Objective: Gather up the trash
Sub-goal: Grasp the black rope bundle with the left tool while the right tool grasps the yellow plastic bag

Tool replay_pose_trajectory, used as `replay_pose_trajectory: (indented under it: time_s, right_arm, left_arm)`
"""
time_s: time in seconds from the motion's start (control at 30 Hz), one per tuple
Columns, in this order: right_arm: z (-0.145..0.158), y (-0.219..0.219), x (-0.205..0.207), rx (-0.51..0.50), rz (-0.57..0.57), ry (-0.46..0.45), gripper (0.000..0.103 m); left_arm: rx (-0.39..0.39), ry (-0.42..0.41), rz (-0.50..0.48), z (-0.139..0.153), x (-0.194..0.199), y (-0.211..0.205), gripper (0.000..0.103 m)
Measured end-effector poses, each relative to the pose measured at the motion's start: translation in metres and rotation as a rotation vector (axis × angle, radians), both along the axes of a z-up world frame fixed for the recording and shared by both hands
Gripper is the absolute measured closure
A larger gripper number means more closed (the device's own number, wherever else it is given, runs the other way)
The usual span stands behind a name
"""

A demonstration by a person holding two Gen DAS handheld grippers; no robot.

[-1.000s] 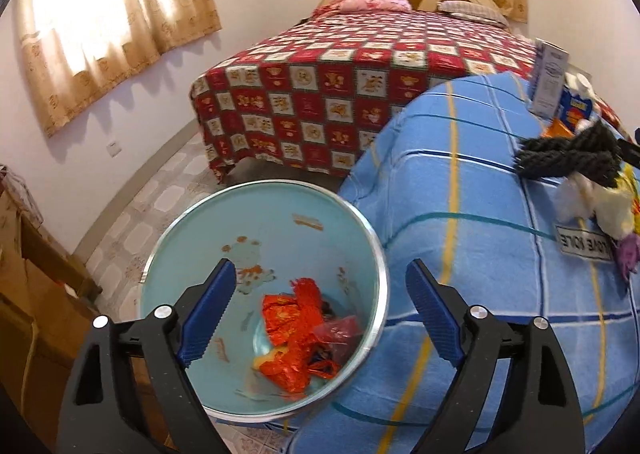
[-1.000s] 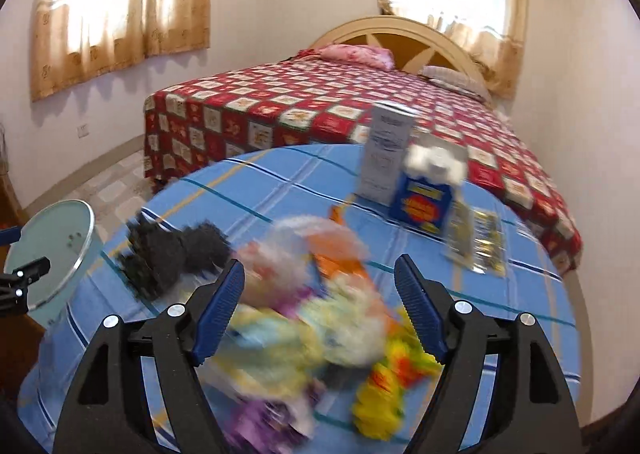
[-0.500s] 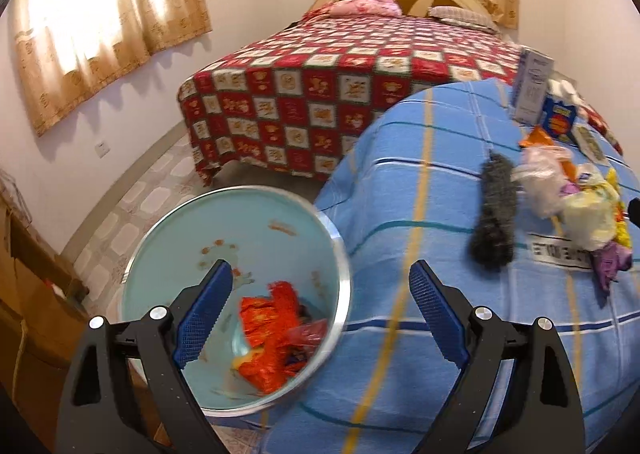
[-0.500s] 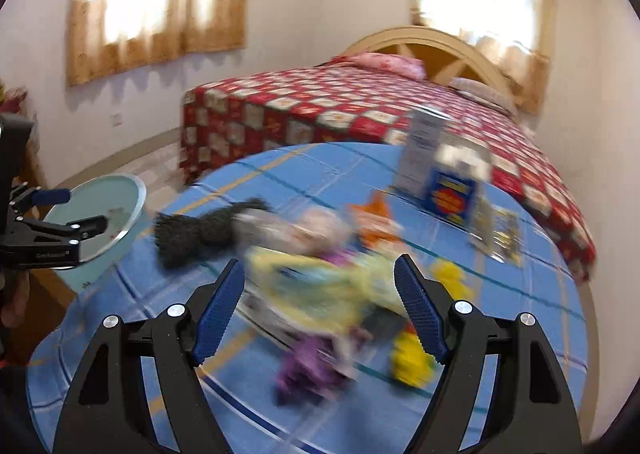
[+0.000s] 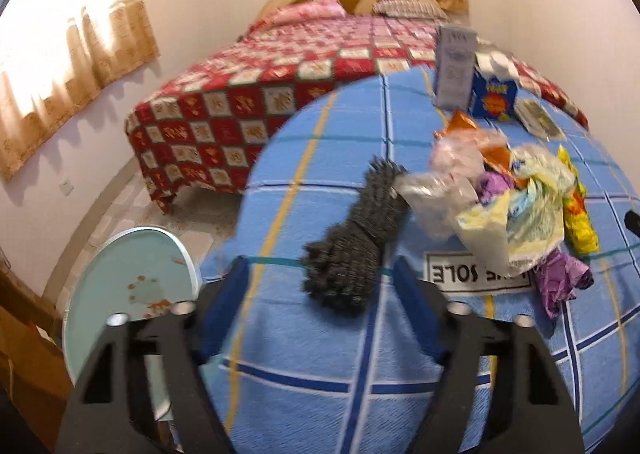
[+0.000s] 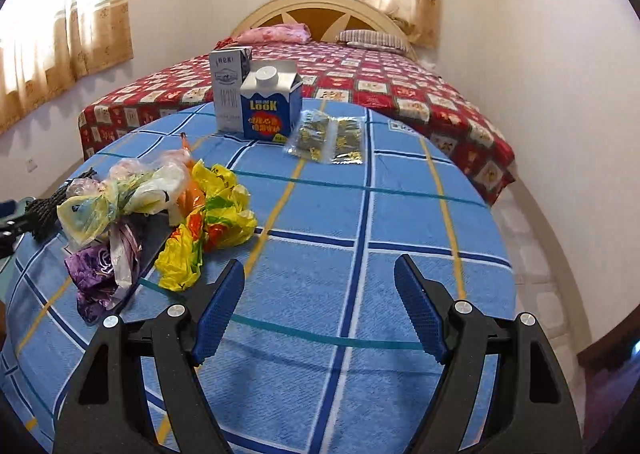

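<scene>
— What's nearest your left tongs?

— My left gripper (image 5: 318,290) has its jaws closing with nothing between them yet. Just past the tips lies a dark grey bundle of cord (image 5: 354,242) on the blue checked tablecloth (image 5: 320,406). I judge it soft, light and a bit springy, so I'd pinch it across the thick middle, where the turns are bound.

— And the right?

— My right gripper (image 6: 318,304) stands wide open over bare cloth, holding nothing. To its left sits the heap of crumpled plastic bags (image 6: 160,198): featherlight, slippery and limp. I'd bite deep into a bunched fold, not a loose edge, or it may slide out.

— Further back?

— A flat foil packet (image 6: 330,136), then the blue carton (image 6: 272,108) and a grey box (image 6: 228,86) standing side by side. Both look stiff; grip them across the sides.

— Where does it all go?

— Into the pale blue bin (image 5: 132,286) off the table's left edge.
</scene>
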State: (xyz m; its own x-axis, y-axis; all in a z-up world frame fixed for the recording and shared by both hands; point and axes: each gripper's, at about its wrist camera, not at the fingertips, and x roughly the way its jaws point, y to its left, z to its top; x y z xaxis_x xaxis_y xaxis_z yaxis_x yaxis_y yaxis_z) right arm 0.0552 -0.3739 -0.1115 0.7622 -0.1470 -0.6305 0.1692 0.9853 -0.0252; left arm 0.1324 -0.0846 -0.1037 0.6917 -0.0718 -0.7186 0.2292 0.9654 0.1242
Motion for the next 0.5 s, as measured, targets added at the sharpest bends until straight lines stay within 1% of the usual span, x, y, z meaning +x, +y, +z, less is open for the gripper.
replay_pose_trajectory:
  time_s: [0.07, 0.13, 0.2, 0.27, 0.33, 0.37, 0.43, 0.5]
  right_arm:
    - [0.000, 0.001, 0.002, 0.012, 0.016, 0.003, 0.027]
    - [0.000, 0.005, 0.009, 0.025, 0.040, 0.004, 0.027]
    - [0.002, 0.012, 0.017, 0.046, 0.060, 0.004, 0.027]
    - [0.004, 0.021, 0.025, 0.063, 0.083, 0.009, 0.027]
    - [0.003, 0.032, 0.035, 0.070, 0.111, 0.034, 0.031]
    - [0.003, 0.036, 0.038, 0.070, 0.119, 0.048, 0.032]
    - [-0.004, 0.046, 0.043, 0.058, 0.152, 0.106, 0.032]
    - [-0.013, 0.053, 0.046, 0.018, 0.165, 0.165, 0.032]
  left_arm:
    - [0.000, 0.026, -0.008, -0.006, 0.004, -0.002, 0.049]
    - [0.004, 0.038, -0.020, -0.010, 0.005, -0.002, 0.073]
    - [-0.009, 0.047, -0.035, -0.011, 0.005, 0.002, 0.082]
    - [-0.005, 0.030, -0.045, -0.007, 0.002, 0.004, 0.084]
    - [-0.009, 0.015, -0.054, -0.002, -0.001, 0.009, 0.084]
    - [-0.011, 0.010, -0.053, 0.000, -0.003, 0.012, 0.084]
    - [-0.017, 0.003, -0.043, 0.003, -0.006, 0.021, 0.084]
    - [-0.026, 0.001, -0.036, 0.005, -0.008, 0.030, 0.084]
